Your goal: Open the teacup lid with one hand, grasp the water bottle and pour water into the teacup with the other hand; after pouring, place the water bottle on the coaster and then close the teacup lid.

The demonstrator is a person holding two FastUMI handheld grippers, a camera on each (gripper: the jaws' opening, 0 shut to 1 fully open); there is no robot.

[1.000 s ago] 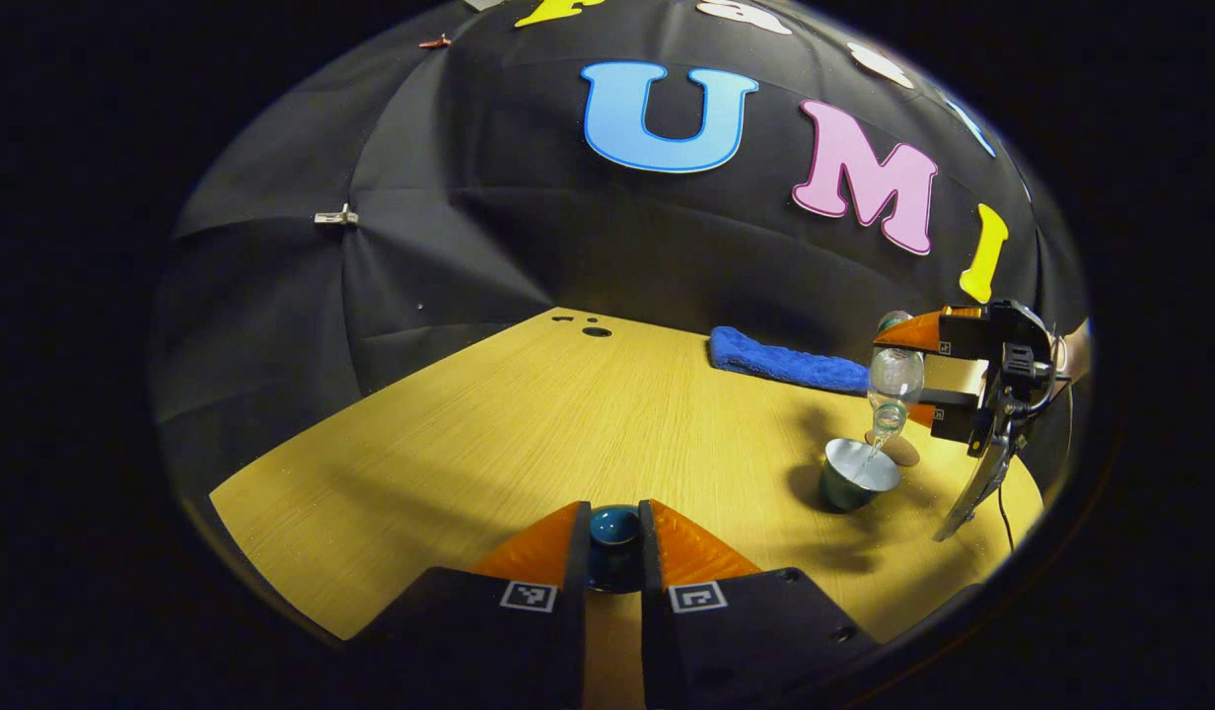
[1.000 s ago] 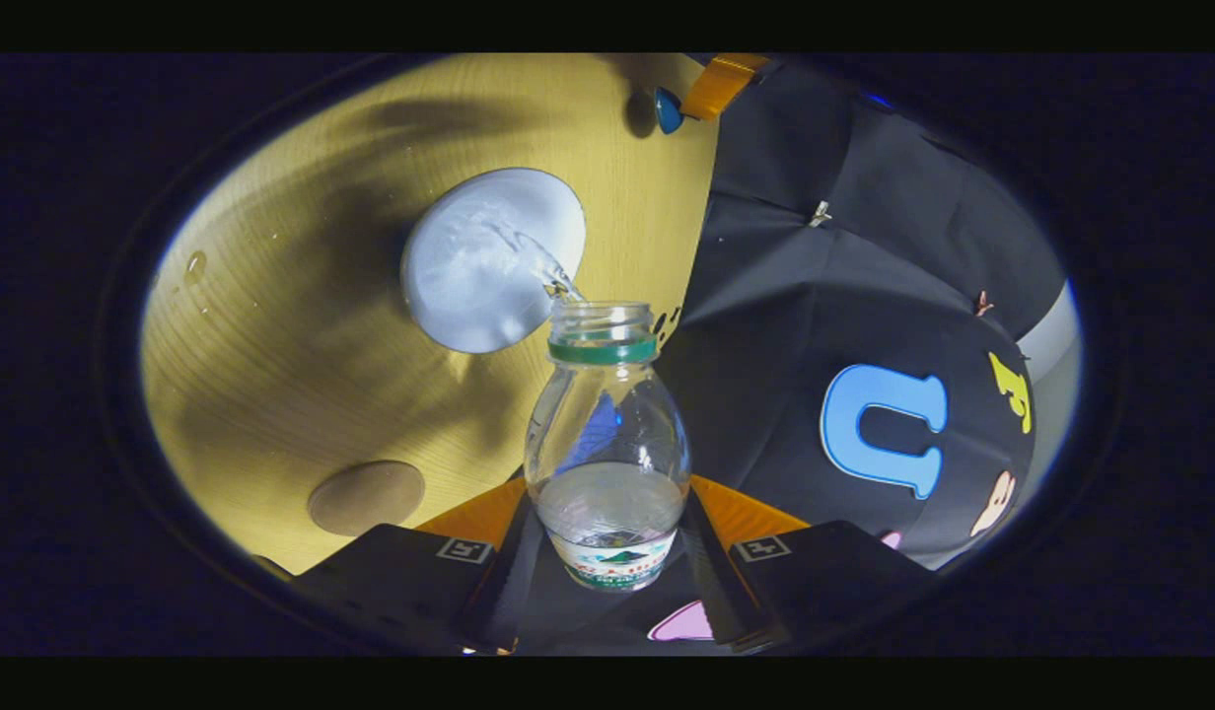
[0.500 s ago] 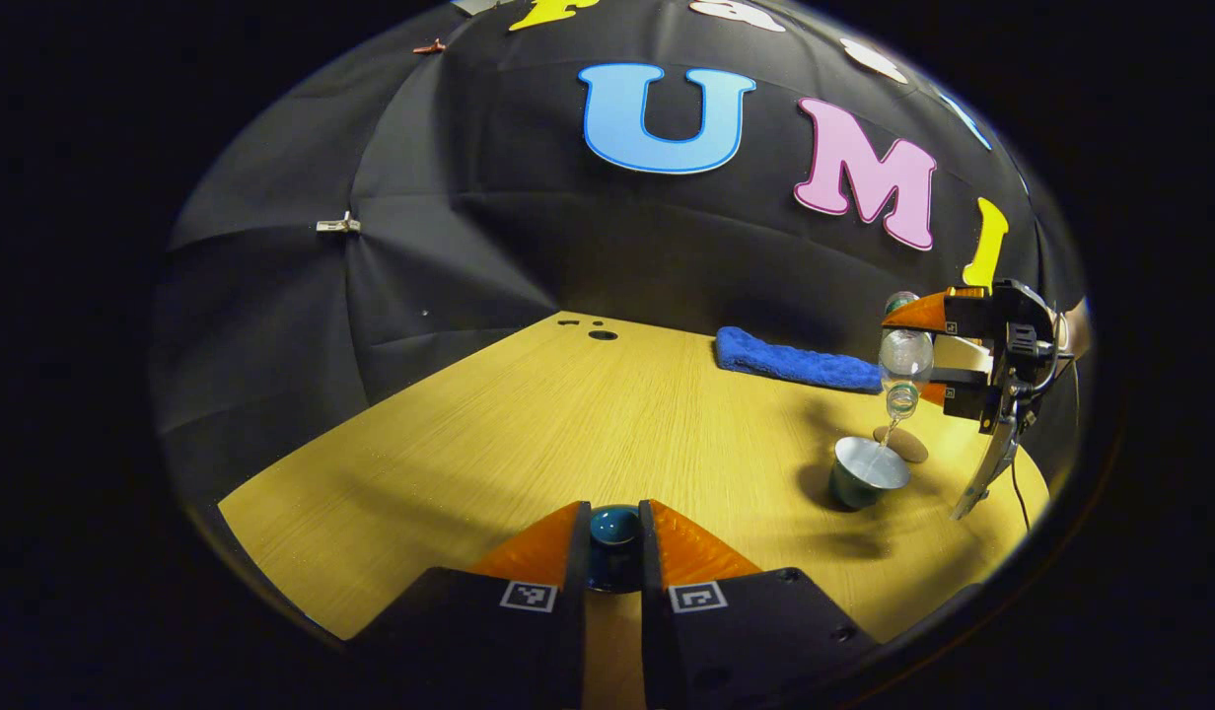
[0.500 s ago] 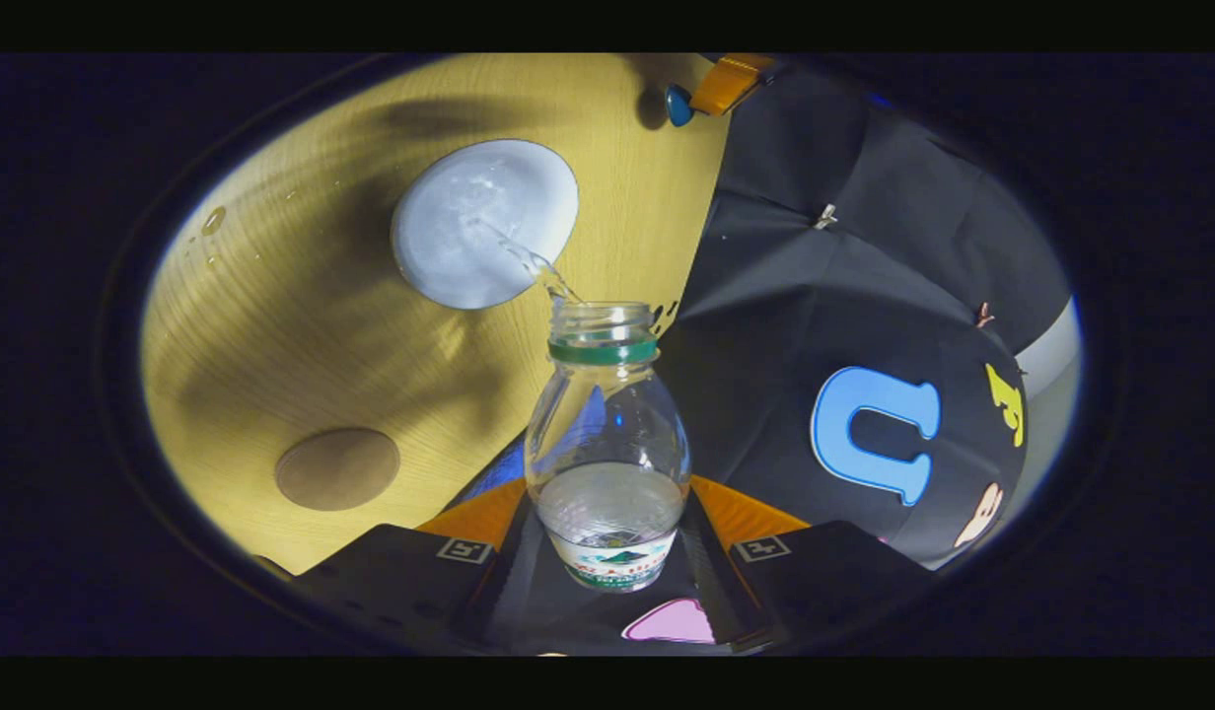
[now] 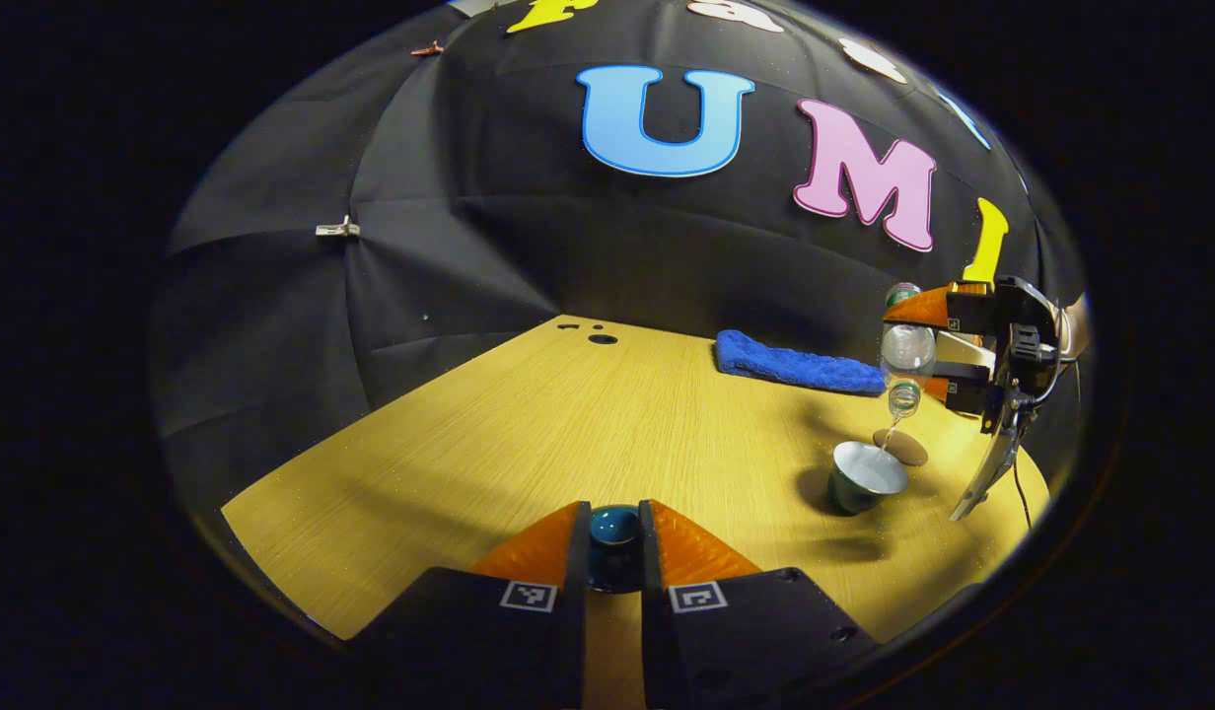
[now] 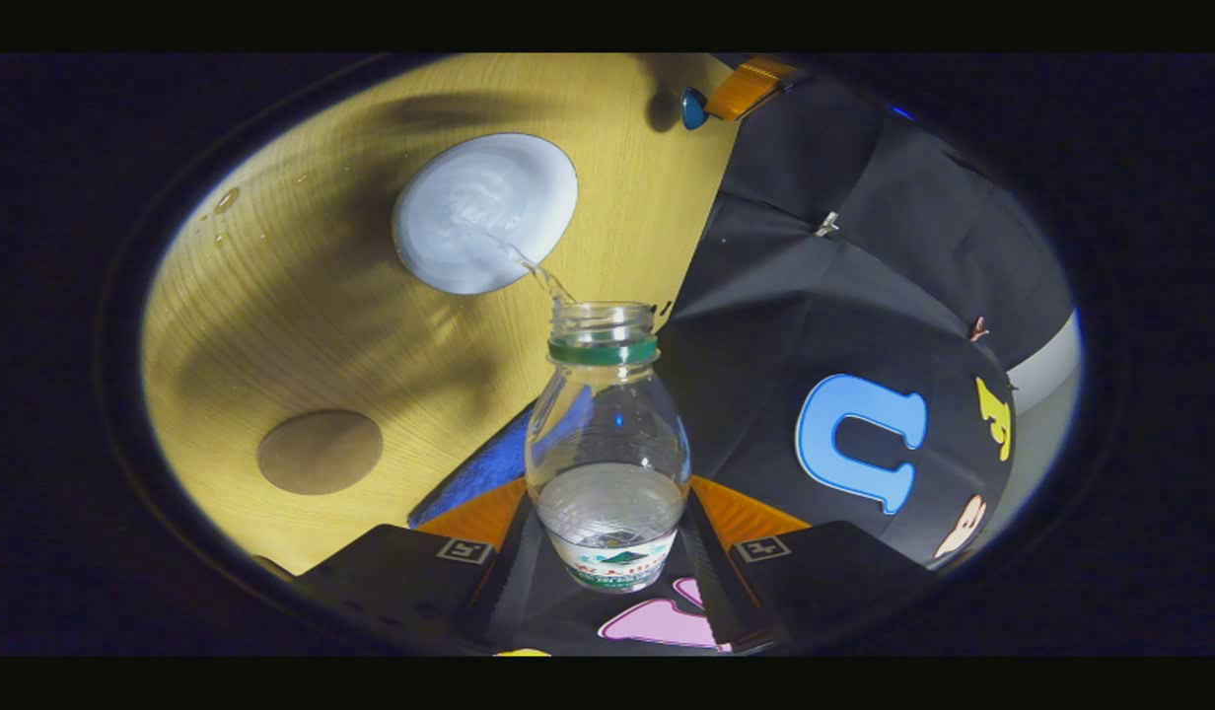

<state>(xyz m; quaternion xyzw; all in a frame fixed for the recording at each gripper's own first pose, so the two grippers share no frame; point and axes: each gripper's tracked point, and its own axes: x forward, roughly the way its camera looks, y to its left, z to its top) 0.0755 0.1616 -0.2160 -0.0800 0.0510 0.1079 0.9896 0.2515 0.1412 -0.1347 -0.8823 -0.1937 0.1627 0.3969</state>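
Note:
My left gripper [image 5: 612, 542] is shut on the dark teal teacup lid [image 5: 613, 528], held above the table near its front edge. The open teacup [image 5: 864, 475] stands at the right, its white inside [image 6: 484, 213] holding water. My right gripper [image 6: 607, 537] is shut on the clear water bottle [image 6: 607, 444], tipped mouth-down above the cup. A thin stream runs from the bottle mouth into the cup. The round brown coaster [image 6: 320, 452] lies on the table beside the cup, also in the left gripper view behind the cup as the coaster [image 5: 903, 447]. The right gripper [image 5: 938, 350] hangs over the cup.
A folded blue towel [image 5: 800, 367] lies at the back of the wooden table [image 5: 568, 424]. Small holes [image 5: 601, 338] mark the far corner. A few water drops [image 6: 225, 200] sit on the table beyond the cup. The black cloth wall rises behind.
The right gripper and bottle have risen a little over the cup while water keeps pouring. The left gripper holds the lid still.

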